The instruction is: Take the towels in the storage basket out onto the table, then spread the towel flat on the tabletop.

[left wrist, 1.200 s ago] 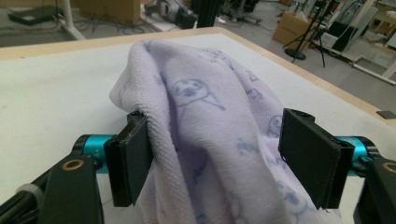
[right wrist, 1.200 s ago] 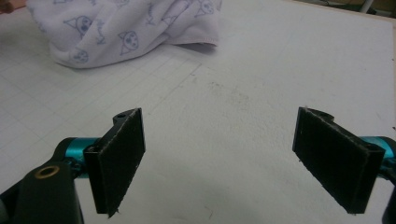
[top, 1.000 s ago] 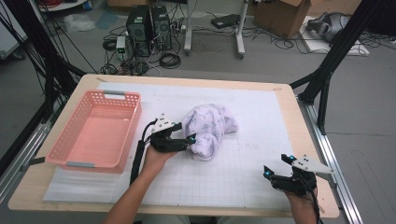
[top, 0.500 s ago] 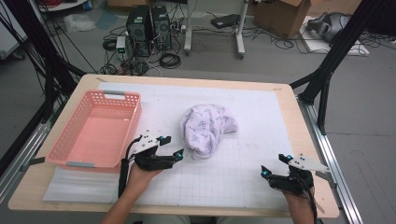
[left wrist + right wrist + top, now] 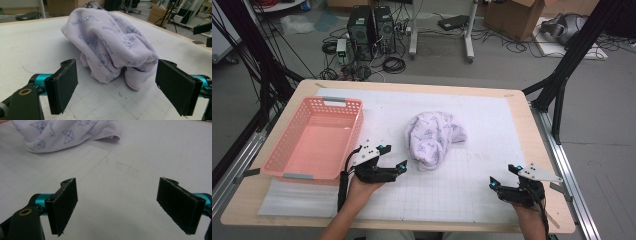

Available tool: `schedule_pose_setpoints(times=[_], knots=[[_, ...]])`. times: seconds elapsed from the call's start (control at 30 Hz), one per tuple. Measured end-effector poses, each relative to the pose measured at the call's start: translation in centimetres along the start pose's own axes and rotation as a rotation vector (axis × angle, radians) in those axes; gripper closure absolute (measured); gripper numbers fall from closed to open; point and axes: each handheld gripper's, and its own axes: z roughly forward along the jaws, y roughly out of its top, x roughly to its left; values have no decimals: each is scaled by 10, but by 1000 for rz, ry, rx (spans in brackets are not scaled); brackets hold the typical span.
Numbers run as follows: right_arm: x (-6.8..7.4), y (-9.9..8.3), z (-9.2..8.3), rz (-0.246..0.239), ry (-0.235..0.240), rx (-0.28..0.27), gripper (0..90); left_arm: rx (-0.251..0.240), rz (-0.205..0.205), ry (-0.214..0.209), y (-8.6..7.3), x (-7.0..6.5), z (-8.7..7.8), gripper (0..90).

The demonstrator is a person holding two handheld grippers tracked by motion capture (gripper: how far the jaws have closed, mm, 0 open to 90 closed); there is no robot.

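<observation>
- Towel [image 5: 432, 137], a crumpled lilac fleece one printed with small cat faces, lies bunched in a heap near the middle of the white gridded mat [image 5: 472, 175] on the tabletop [image 5: 537, 150].
- Far left on the tabletop stands a pink plastic basket [image 5: 274, 162] with nothing in it, well apart from the towel.
- Next comes the left hand-held gripper [image 5: 393, 165], just beside the basket's near right corner. It points rightward and away from the person, straight at the towel's near end, which lies close ahead of it but clear of it.
- In the left gripper view the towel [image 5: 112, 45] sits centred between the two black pads [image 5: 63, 85]; the jaws have just been opening and now stand wide apart, with nothing pressed between them.
- The heap's long axis runs from near-left to far-right, so its near, lower fold faces this gripper end-on.
- The right hand-held gripper [image 5: 502, 181] rests near the tabletop's near right corner, jaws wide apart over bare mat [image 5: 120, 195], empty.
- From it the towel [image 5: 65, 132] lies farther off, up and to the left, so I judge the left hand the nearer one for a grasp.
</observation>
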Motion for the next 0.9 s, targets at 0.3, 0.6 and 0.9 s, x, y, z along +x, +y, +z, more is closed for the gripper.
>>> schedule_pose_setpoints(times=[0.3,0.6,0.9], knots=[[0,0,4,-2,4,10,156,8,-16,-1,-1,4,0,189],[-2,1,16,-13,30,67,156,8,-35,-37,-3,7,-1,296],[0,15,41,-46,58,115,155,22,-39,-26,-4,6,1,278]])
